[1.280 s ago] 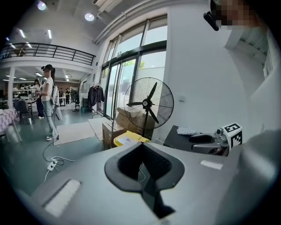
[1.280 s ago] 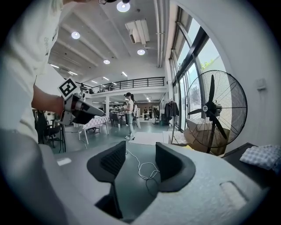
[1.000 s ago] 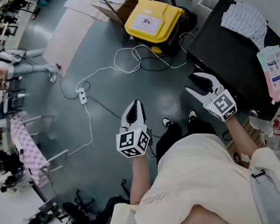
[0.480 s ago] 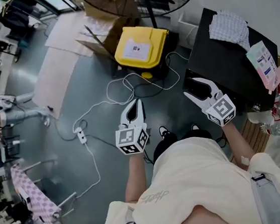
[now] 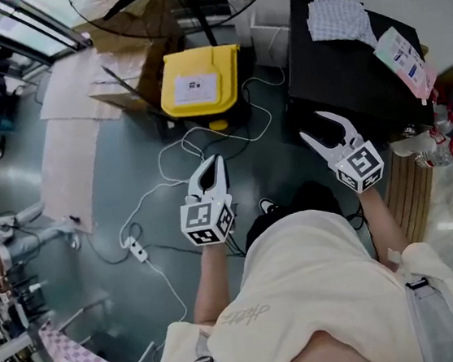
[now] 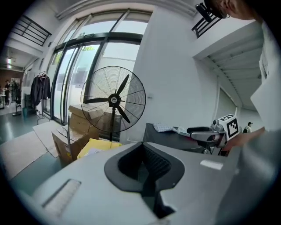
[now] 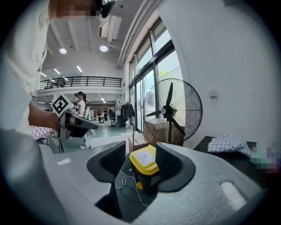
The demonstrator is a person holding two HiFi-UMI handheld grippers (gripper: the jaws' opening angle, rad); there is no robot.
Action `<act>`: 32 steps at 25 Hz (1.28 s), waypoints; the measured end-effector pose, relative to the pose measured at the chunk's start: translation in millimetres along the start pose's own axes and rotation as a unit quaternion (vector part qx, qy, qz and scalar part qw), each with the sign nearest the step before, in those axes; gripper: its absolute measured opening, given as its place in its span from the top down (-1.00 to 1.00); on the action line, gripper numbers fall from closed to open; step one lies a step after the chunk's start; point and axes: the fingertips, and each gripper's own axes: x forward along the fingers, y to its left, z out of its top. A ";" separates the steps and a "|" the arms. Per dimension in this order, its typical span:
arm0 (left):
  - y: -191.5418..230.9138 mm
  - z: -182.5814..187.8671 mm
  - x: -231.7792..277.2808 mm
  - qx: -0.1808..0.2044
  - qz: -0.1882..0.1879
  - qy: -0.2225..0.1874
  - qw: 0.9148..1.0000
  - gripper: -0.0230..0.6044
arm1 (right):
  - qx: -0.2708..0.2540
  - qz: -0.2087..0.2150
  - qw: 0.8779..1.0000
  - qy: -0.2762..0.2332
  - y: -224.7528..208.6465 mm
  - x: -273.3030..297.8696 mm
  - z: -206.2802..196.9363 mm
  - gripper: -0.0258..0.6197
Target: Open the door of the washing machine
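Turned toward fan point(image 6: 113, 100): left gripper point(image 5: 217, 164) pinched, right gripper point(image 5: 312, 127) spread beside black cabinet point(image 5: 344, 71).

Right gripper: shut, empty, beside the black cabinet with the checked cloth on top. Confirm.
Wrong: the right gripper is open, jaws apart, as the right gripper view shows. It is empty, beside the black cabinet with the checked cloth on top.

Right gripper point(image 7: 141, 149) parted, yellow box point(image 7: 145, 164) beyond

The big black box-shaped washing machine point(image 5: 336, 68) stands upright on the floor, right up against the white wall. Only its flat dark top and one side show from above. Its door cannot be seen.
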 end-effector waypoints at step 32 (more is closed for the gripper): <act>-27.0 35.9 161.9 0.030 -0.084 0.046 0.995 0.87 | 0.016 0.062 0.994 0.091 -31.8 54.8 -87.4 0.25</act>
